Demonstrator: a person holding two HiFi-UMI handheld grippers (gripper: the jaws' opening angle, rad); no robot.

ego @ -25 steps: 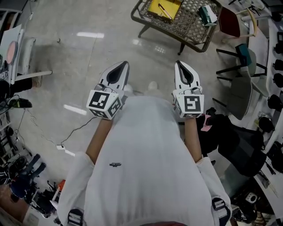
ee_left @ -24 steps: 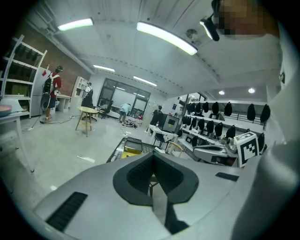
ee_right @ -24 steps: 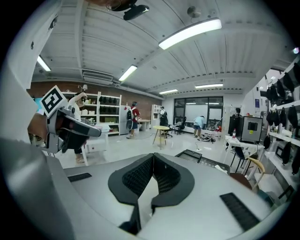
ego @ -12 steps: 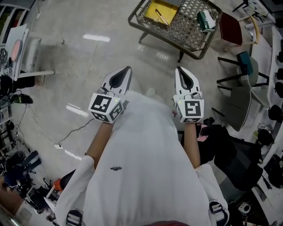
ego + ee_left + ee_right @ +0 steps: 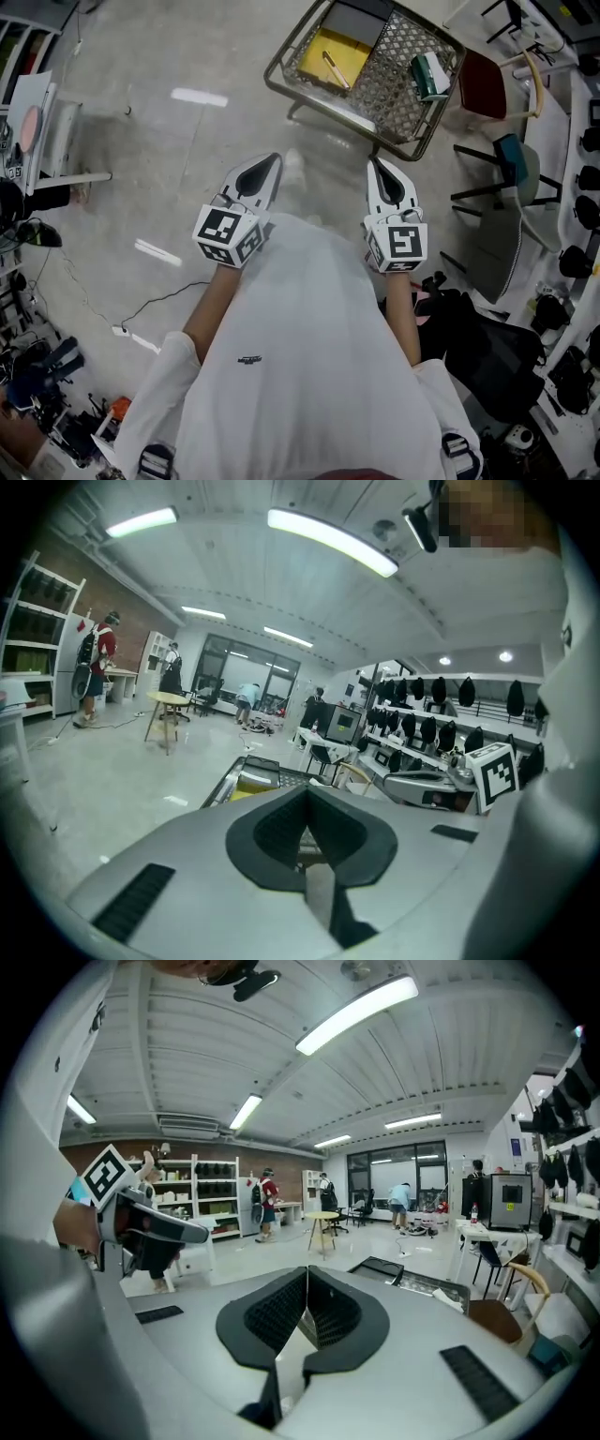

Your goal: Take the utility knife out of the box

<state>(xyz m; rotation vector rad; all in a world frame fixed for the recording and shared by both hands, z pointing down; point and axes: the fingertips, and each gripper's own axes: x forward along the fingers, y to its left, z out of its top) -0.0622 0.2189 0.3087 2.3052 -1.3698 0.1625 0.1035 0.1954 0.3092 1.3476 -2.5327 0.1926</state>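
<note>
We have closed on the table (image 5: 392,94). A second ago only its near part showed at the top of the head view; now almost the whole mesh top is in sight. The yellow box (image 5: 352,52) sits at the table's left end as that view shows it. A slim pale thing lies slantwise in the box, and we take it to be the utility knife (image 5: 330,69). The left tool (image 5: 274,161) and the right tool (image 5: 375,163) are both short of the table's near rim. Each has its jaws pressed fully together with nothing between them. We judge the approach nearly done, with nothing grasped yet. One tool will have to open before it reaches into the box.
</note>
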